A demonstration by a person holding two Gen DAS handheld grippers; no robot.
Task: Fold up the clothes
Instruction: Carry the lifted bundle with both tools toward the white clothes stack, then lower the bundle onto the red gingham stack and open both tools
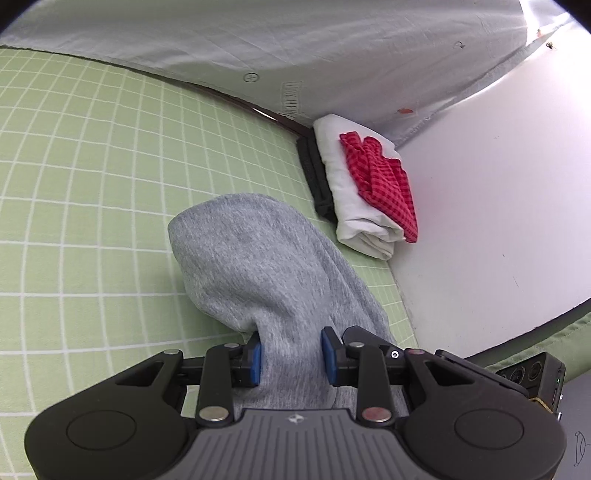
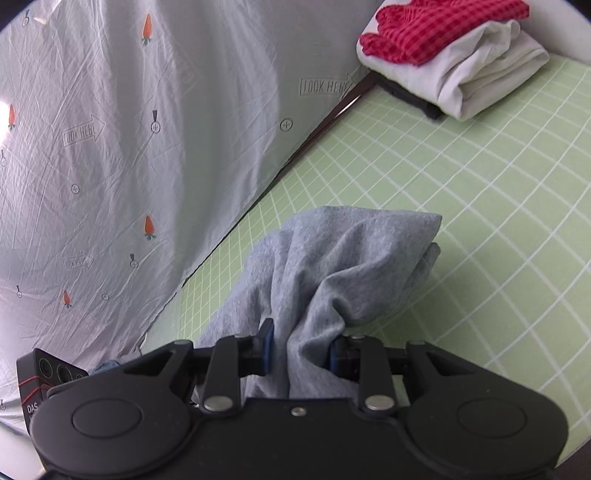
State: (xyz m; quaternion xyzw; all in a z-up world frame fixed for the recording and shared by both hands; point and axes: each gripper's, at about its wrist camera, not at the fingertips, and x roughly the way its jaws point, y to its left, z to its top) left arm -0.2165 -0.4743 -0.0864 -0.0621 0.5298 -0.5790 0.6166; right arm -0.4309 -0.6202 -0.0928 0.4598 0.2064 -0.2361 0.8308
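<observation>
Both grippers (image 1: pixel 291 356) (image 2: pixel 301 349) pinch grey garment (image 1: pixel 258 258); folded stack (image 1: pixel 365 184) beyond.

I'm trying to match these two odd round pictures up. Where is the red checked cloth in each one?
Left wrist view: the red checked cloth lies right of centre, on a folded white garment at the mat's far edge.
Right wrist view: the red checked cloth is at the top right, on the same white garment.
Shared landmark: the green grid mat.

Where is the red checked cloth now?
The red checked cloth lies on the folded white garment, at the green sheet's far corner, beside the wall.
</observation>
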